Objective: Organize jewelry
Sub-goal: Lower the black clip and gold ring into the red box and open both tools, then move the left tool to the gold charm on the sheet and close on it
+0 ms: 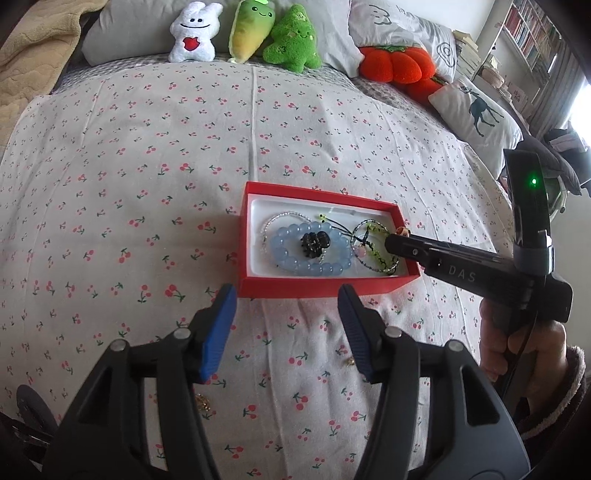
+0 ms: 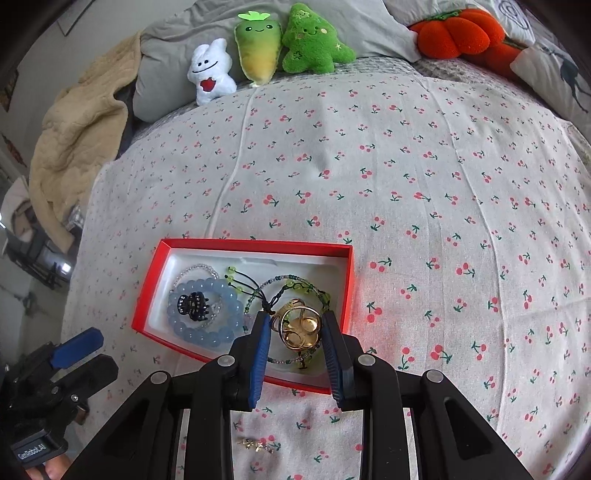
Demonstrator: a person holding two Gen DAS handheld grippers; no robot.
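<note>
A red box with a white lining lies on the cherry-print bed. In it lie a blue bead bracelet, a black claw clip, a clear bead bracelet and a green beaded cord bracelet. My right gripper is shut on a gold clip and holds it over the box's right end. My left gripper is open and empty, just in front of the box.
Small gold pieces lie on the sheet near me: one by the left gripper, one by its right finger, one under the right gripper. Plush toys and pillows line the far side.
</note>
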